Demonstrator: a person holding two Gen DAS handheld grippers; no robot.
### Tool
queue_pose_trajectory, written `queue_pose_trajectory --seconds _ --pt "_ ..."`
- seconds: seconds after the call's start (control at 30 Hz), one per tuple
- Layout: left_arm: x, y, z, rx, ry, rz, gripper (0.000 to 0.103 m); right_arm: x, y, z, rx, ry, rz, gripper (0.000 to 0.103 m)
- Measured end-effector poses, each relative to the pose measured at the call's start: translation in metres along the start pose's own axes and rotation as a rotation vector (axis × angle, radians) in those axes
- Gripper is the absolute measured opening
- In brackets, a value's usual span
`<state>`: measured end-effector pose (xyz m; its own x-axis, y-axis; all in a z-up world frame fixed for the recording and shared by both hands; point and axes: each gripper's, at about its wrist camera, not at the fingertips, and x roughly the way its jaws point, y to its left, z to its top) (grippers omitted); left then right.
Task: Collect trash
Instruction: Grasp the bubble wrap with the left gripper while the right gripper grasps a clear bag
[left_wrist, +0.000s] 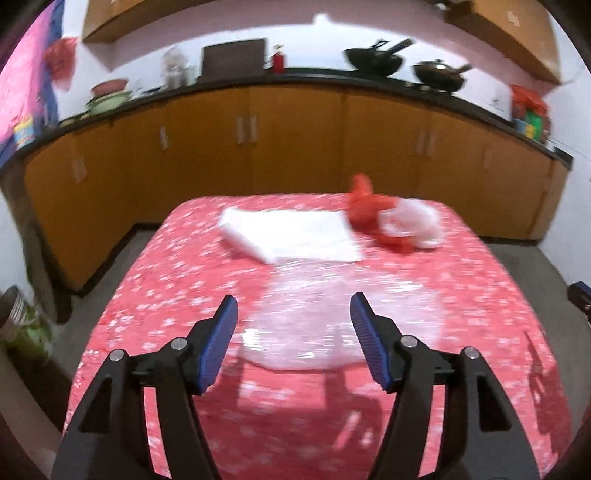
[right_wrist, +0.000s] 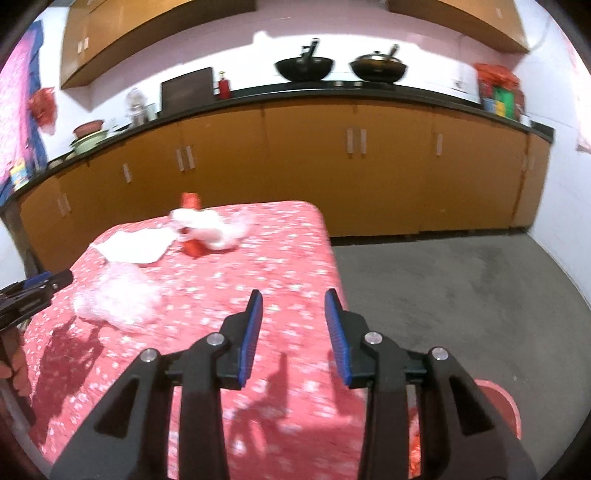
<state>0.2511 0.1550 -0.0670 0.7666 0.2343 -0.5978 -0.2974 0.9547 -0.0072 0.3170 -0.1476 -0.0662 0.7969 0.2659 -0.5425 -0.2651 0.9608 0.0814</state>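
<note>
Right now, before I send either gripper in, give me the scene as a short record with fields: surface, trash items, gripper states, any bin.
surface: table with red patterned cloth
trash near: clear crumpled plastic, just ahead of the left gripper
trash far: flat white bag; beside it a red and white plastic bundle
left gripper: open, holding nothing
right gripper: open, holding nothing, over the table's right edge
bin: red round container on the floor, lower right of the right wrist view, partly hidden
image quality: blurred
</note>
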Motion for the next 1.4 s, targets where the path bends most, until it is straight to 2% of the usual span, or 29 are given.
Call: queue_pose_trajectory --seconds 0.13,0.3,0.43,0.5,0.53,0.57,0.6,0.63,0.7,0.97,1.07,1.2,1.4 --pt "0.023 0.023 -0.003 -0.044 0.080 -0.034 0.063 0.012 0.027 0.003 -0.024 0.007 0.014 0.036" --pt "0.046 0.025 -0.011 -0.014 0.174 -0.089 0.063 0.025 0.046 0.004 -0.044 0.023 0.015 0.036" --pt "0.062 0.023 -0.013 -0.020 0.248 -0.115 0.054 0.032 0.059 0.006 -0.056 0.024 0.016 0.036" --pt "0.062 0.021 -0.013 0.004 0.248 -0.115 0.049 0.034 0.063 0.007 -0.062 0.024 0.016 0.036" --pt "0.061 0.020 -0.013 0.012 0.247 -0.121 0.039 0.035 0.065 0.007 -0.065 0.024 0.016 0.036" --pt "0.060 0.019 -0.014 0.019 0.246 -0.125 0.034 0.036 0.066 0.007 -0.067 0.023 0.014 0.036" --pt "0.060 0.019 -0.014 0.024 0.245 -0.132 0.021 0.037 0.068 0.008 -0.068 0.024 0.015 0.036" --pt "0.059 0.019 -0.013 0.027 0.245 -0.136 0.012 0.038 0.069 0.008 -0.068 0.025 0.016 0.036" --pt "0.057 0.022 -0.014 0.036 0.239 -0.141 0.009 0.040 0.073 0.010 -0.070 0.024 0.018 0.036" --pt "0.033 0.051 -0.018 0.052 0.183 -0.146 0.008 0.069 0.085 0.033 -0.094 0.028 0.029 0.037" --pt "0.026 0.061 -0.017 0.057 0.160 -0.138 0.008 0.090 0.091 0.045 -0.097 0.049 0.044 0.055" --pt "0.020 0.070 -0.013 0.051 0.127 -0.129 0.008 0.122 0.101 0.061 -0.103 0.085 0.058 0.062" --pt "0.018 0.078 -0.010 0.055 0.095 -0.123 0.008 0.162 0.113 0.078 -0.103 0.117 0.070 0.066"
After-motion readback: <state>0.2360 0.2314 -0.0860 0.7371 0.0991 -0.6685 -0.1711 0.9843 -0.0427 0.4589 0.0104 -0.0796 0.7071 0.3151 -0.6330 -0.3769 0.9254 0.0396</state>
